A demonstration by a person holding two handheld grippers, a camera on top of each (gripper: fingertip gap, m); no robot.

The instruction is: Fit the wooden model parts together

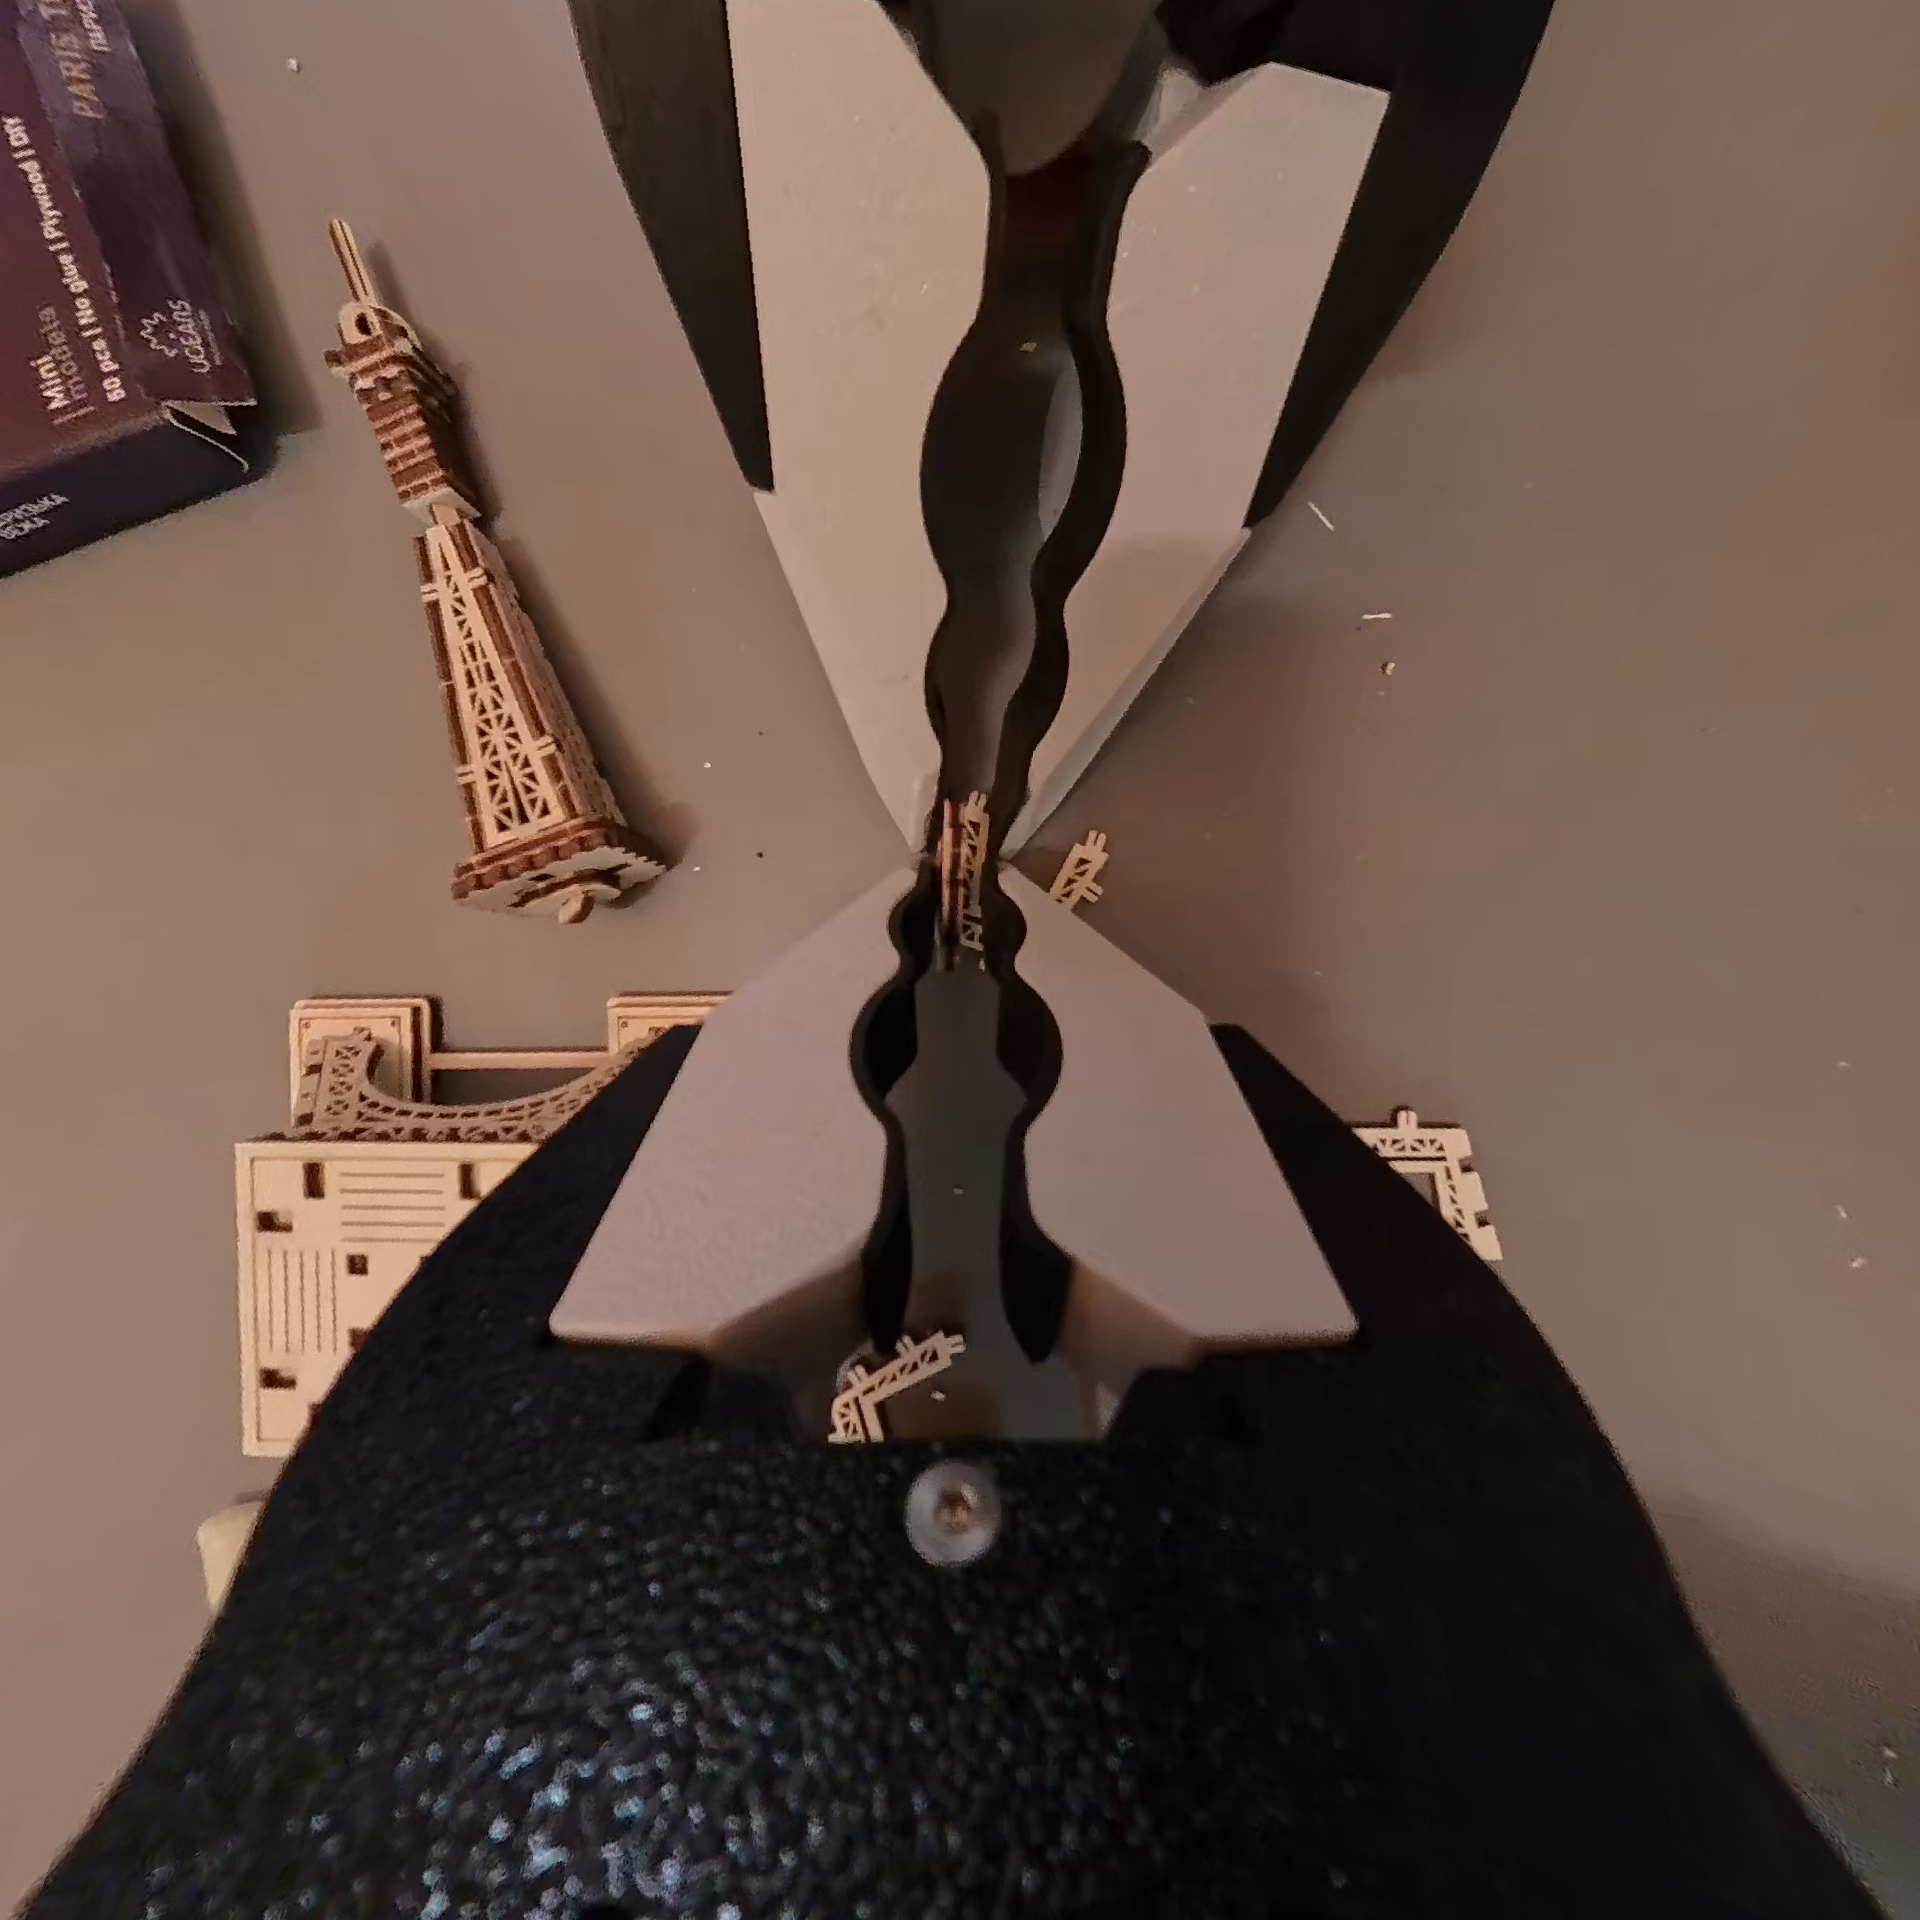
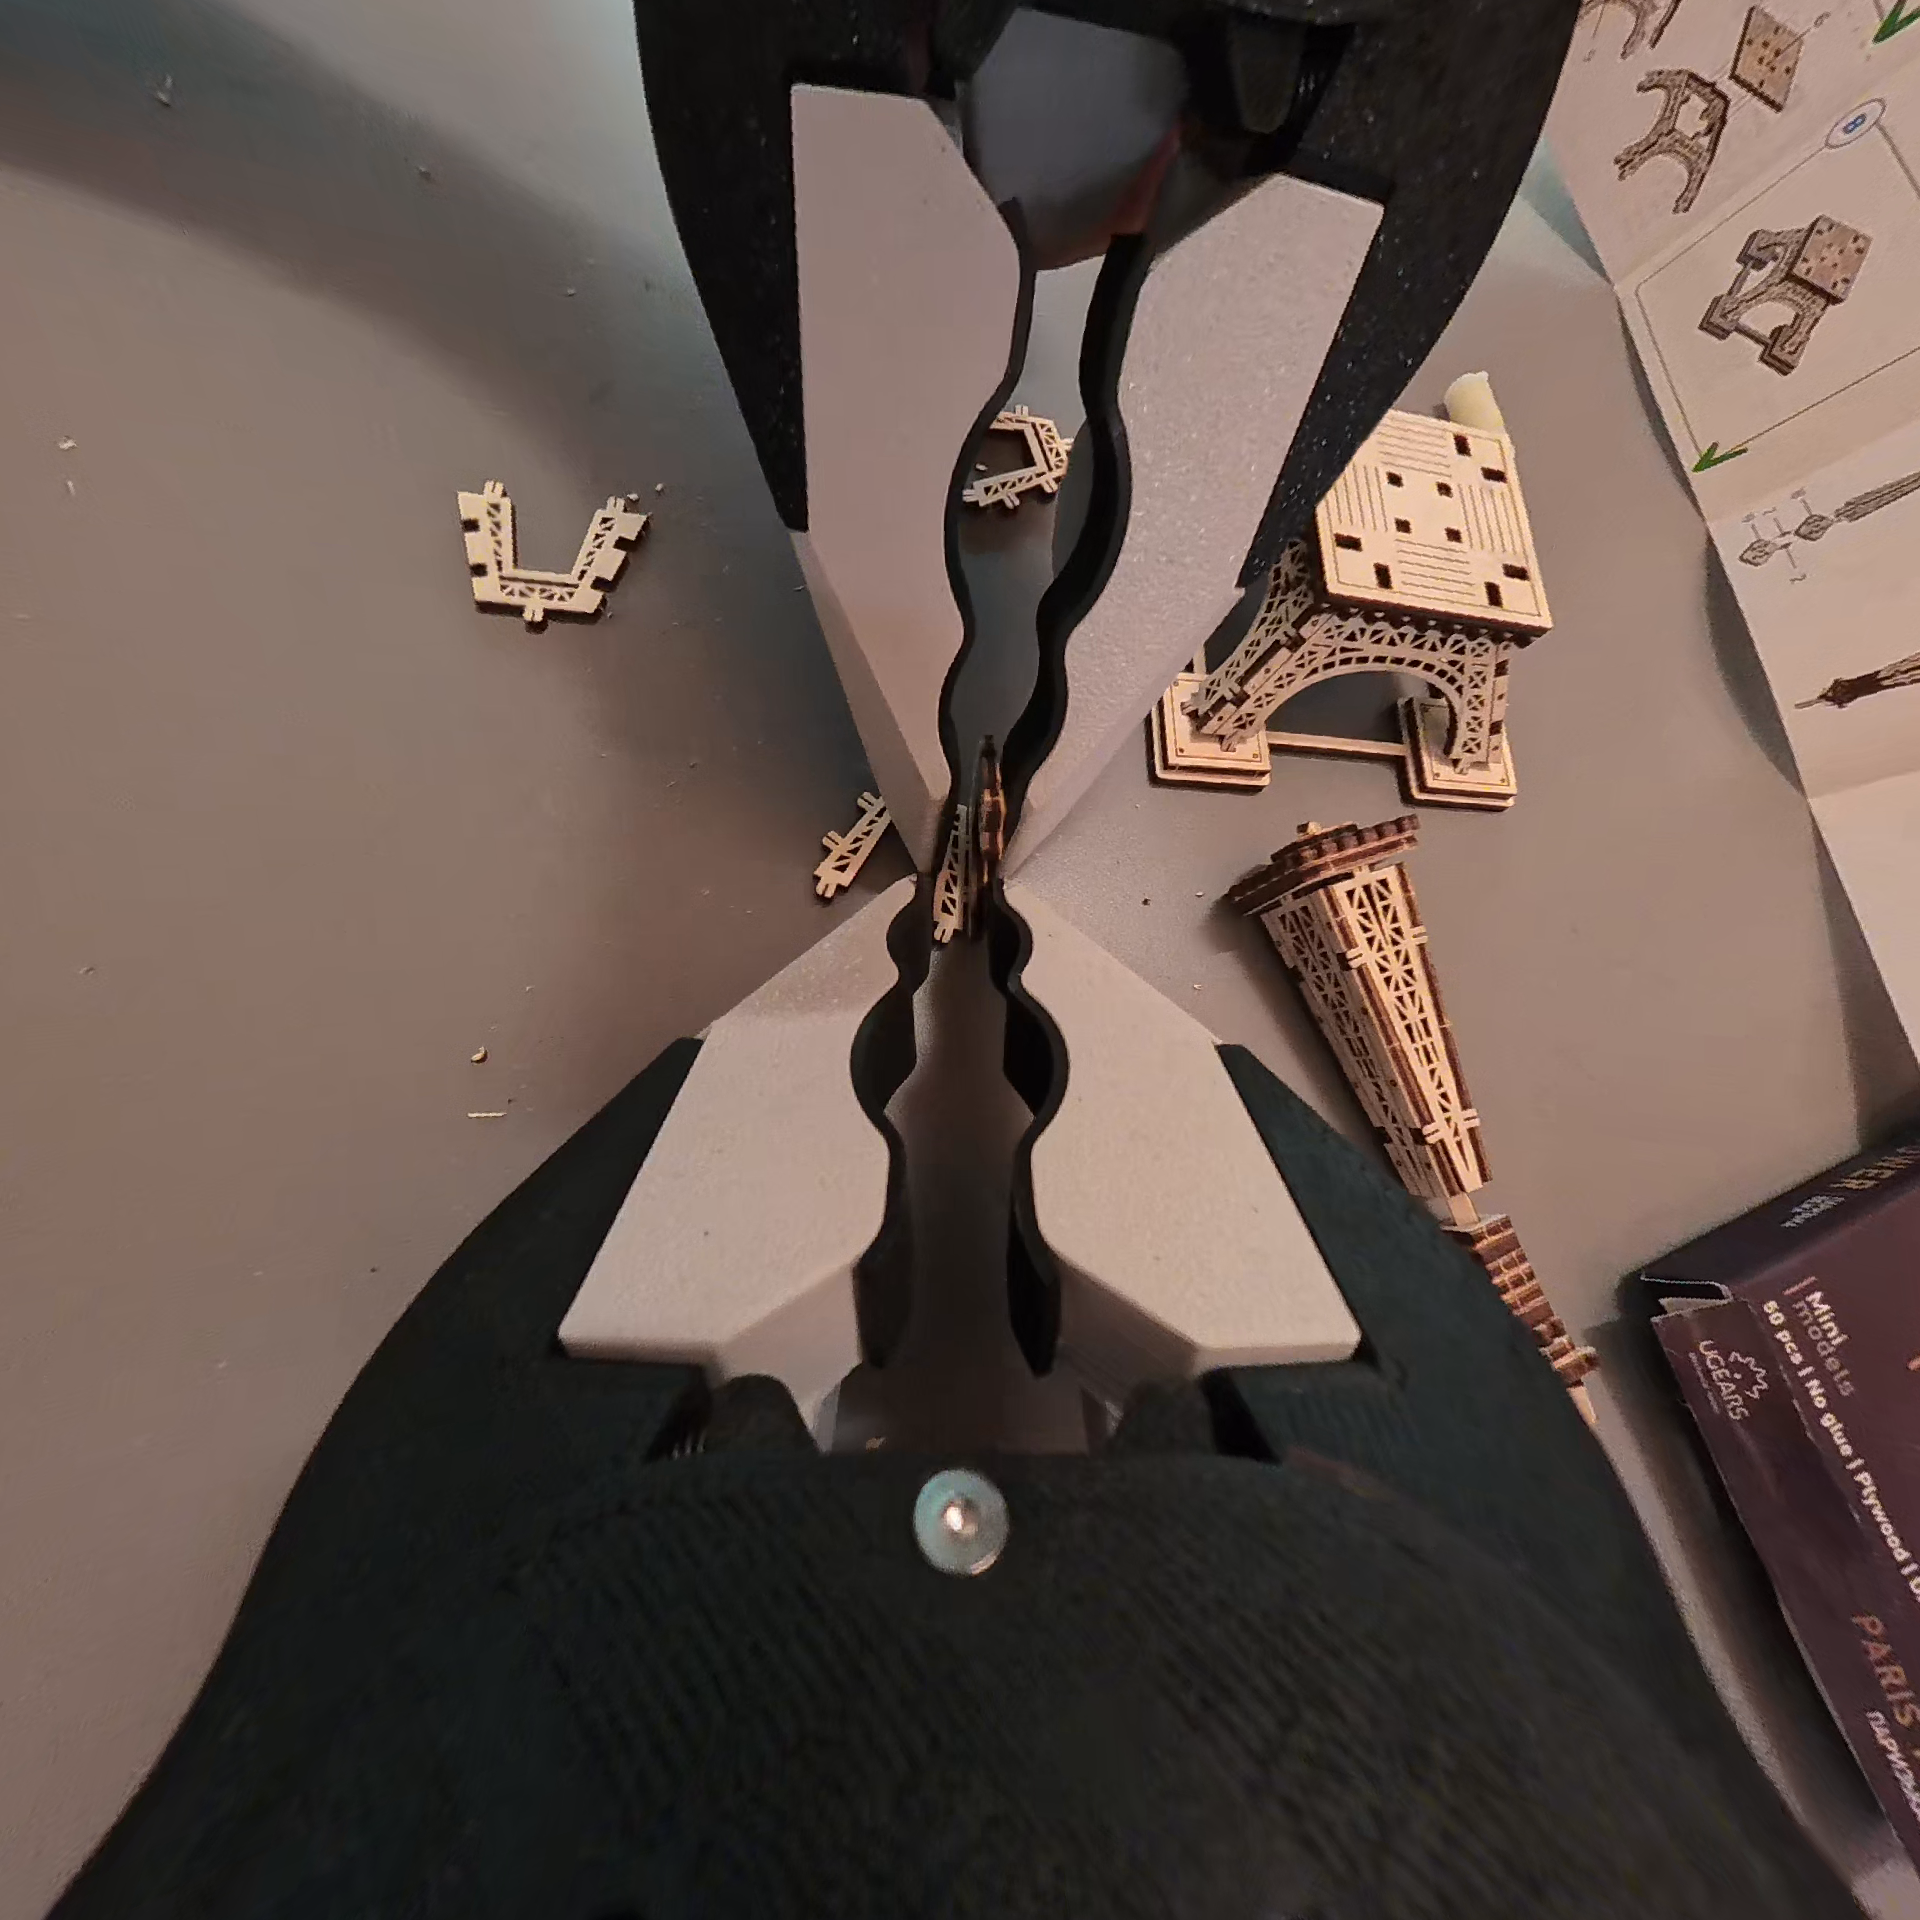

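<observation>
- The left gripper (image 1: 961,914), black-bodied with pale grey wedge fingers, is seen clenched on a small pale wooden lattice piece (image 1: 971,883), which is pinched at the very tips.
- The right gripper (image 2: 961,914), of the same build, is likewise clenched at its tips on the small wooden pieces (image 2: 961,873); a thin darker-edged wooden part (image 2: 989,800) is seen held against the lattice piece.
- The 2 grippers are met tip to tip, so that the opposite gripper (image 1: 977,800) is shown directly ahead of the jaws in each view. Which piece is gripped by which jaws cannot be told exactly.
- Just beside the meeting tips, a short loose lattice strip (image 2: 854,847) is lying on the grey table (image 2: 312,935).
- To the left of the right jaws, well apart, a U-shaped wooden lattice frame (image 2: 545,561) is lying flat; another angled lattice frame (image 2: 1023,457) is glimpsed beyond, between the opposite fingers.
- To the right of the right jaws, the arched wooden tower base on its square plinth (image 2: 1382,623) is standing, and the tapered wooden tower section (image 2: 1361,997) is lying on its side near it.
- Further right, a dark purple cardboard box (image 2: 1808,1455) and a folded paper instruction sheet (image 2: 1766,312) are lying.
- Small wood crumbs are scattered on the table.
</observation>
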